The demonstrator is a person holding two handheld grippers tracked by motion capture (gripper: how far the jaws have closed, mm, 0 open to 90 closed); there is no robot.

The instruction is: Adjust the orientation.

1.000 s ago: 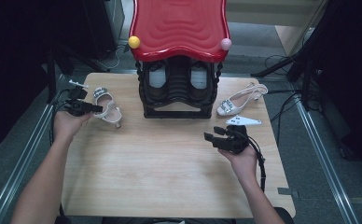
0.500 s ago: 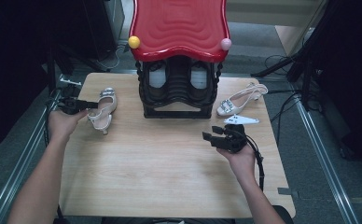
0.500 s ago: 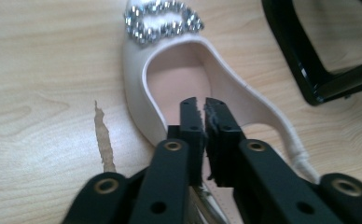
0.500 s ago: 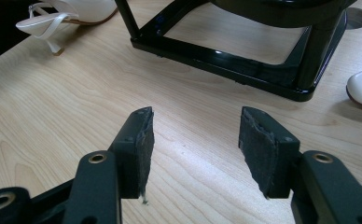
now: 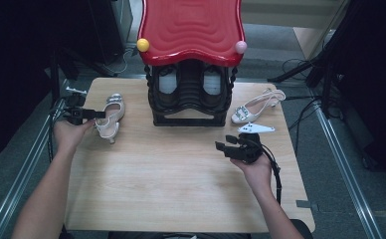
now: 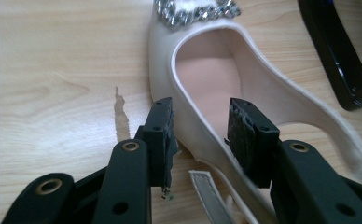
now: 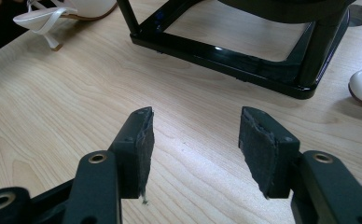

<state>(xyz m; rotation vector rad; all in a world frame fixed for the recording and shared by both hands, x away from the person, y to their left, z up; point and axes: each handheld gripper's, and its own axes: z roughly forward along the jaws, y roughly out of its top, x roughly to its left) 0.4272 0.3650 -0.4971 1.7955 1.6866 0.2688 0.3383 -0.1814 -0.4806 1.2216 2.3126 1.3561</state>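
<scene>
A cream slingback shoe (image 5: 110,115) with a jewelled toe stands on its sole at the table's left side. My left gripper (image 5: 97,114) reaches in from the left at its heel end. In the left gripper view the shoe (image 6: 207,79) has its side wall between the jaws of that gripper (image 6: 202,133). The jaws have just been opening, and the pads stand clear of the wall. The matching shoe (image 5: 258,105) lies at the right of the rack. My right gripper (image 5: 224,148) rests low over the bare wood, open (image 7: 193,149) with nothing between its pads.
A black shoe rack (image 5: 188,119) with a red wavy top (image 5: 191,30) stands at the table's back centre, its base (image 7: 226,60) close ahead of the right gripper. A yellow ball (image 5: 143,45) and a pink ball (image 5: 241,47) sit on its corners. A pale pointed plate (image 5: 256,128) lies beyond the right gripper.
The left shoe has come down from a tilted hold to stand on the table, and the left jaws have parted from it. The right hand has kept still.
</scene>
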